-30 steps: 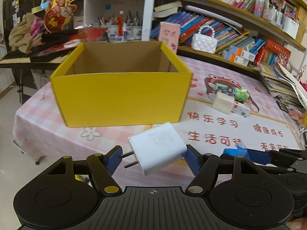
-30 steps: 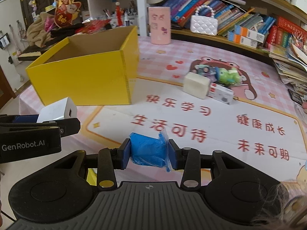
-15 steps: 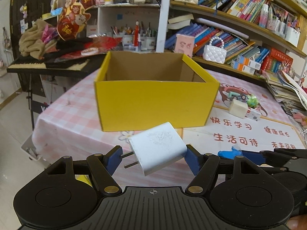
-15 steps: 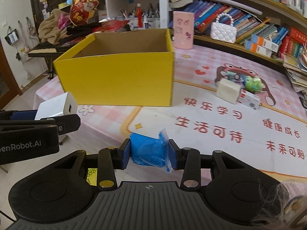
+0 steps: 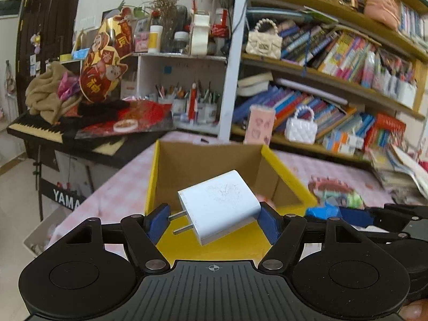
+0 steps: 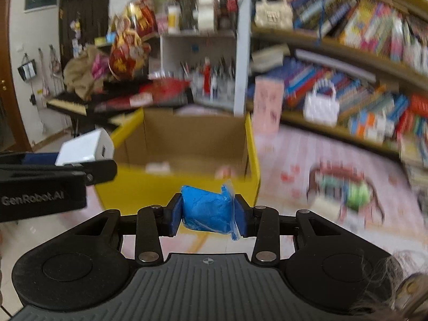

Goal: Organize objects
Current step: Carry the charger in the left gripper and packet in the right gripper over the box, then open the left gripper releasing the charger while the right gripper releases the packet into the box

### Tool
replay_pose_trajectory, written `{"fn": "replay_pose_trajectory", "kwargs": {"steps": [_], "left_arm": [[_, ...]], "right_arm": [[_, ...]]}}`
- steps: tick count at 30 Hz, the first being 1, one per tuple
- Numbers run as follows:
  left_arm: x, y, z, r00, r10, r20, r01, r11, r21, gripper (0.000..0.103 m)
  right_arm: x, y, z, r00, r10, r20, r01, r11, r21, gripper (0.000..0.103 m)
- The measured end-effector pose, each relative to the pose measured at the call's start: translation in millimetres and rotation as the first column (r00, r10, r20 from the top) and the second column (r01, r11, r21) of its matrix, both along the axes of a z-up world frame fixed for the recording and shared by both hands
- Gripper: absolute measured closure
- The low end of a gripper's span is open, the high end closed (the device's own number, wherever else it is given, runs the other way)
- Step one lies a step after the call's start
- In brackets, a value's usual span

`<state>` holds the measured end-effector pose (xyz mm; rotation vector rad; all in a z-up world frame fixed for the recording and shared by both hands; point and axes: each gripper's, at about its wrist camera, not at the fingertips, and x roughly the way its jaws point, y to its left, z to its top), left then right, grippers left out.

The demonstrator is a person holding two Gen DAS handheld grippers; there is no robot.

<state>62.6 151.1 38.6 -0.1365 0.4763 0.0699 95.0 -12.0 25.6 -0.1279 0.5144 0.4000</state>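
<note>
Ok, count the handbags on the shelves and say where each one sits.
2. A cream handbag sits on the upper shelf beside the white post; a white handbag sits on the lower shelf by the pink box. Others may be hidden among the clutter.

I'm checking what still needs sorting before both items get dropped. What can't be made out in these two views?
- Yellow box floor, left wrist view: the white charger in the left gripper hides most of it.
- Pale items inside the box, right wrist view: motion blur; identity unclear.
- Table toys, right wrist view: blurred beyond recognition.
- Blue packet in the right gripper: contents unreadable.
</note>
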Motion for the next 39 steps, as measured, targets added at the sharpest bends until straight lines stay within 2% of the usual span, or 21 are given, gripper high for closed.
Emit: {"fn": "replay_pose_trajectory", "kwargs": {"steps": [4, 9, 15, 21, 25, 28, 33, 37, 39], "left_arm": [[32, 3, 4, 0.999, 0.033, 0.009, -0.033, 0.999, 0.0, 0.032], [73, 7, -2, 0.999, 0.039, -0.024, -0.04, 0.999, -0.001, 0.032], [121, 10, -18, 0.994, 0.053, -0.091, -0.055, 0.998, -0.012, 0.032], [156, 9, -39, 0.983, 0.043, -0.179, -0.048, 0.999, -0.021, 0.032], [173, 14, -53, 0.967, 0.055, -0.248, -0.075, 0.995, -0.072, 0.032], [181, 13, -57, 0.959, 0.038, -0.282, -0.056, 0.997, -0.056, 0.032], [189, 8, -57, 0.942, 0.017, -0.335, -0.02, 1.0, -0.005, 0.031], [190, 9, -58, 0.936, 0.013, -0.352, -0.022, 1.0, -0.021, 0.031], [190, 8, -58, 0.934, 0.002, -0.356, -0.009, 1.0, -0.016, 0.029]], "right_arm": [[35, 10, 8, 0.997, 0.051, 0.066, -0.048, 0.998, -0.034, 0.066], [86, 24, 1, 0.994, 0.095, 0.046, -0.091, 0.993, -0.079, 0.066], [139, 41, -20, 0.983, 0.168, -0.076, -0.177, 0.974, -0.142, 0.066], [176, 55, -40, 0.951, 0.236, -0.2, -0.274, 0.942, -0.193, 0.066], [186, 63, -44, 0.935, 0.268, -0.234, -0.322, 0.916, -0.238, 0.066], [192, 75, -54, 0.889, 0.321, -0.326, -0.413, 0.871, -0.267, 0.066], [200, 84, -56, 0.848, 0.351, -0.397, -0.469, 0.846, -0.254, 0.066], [197, 86, -55, 0.851, 0.355, -0.386, -0.473, 0.838, -0.271, 0.064], [193, 87, -53, 0.861, 0.357, -0.363, -0.467, 0.836, -0.287, 0.059]]}}
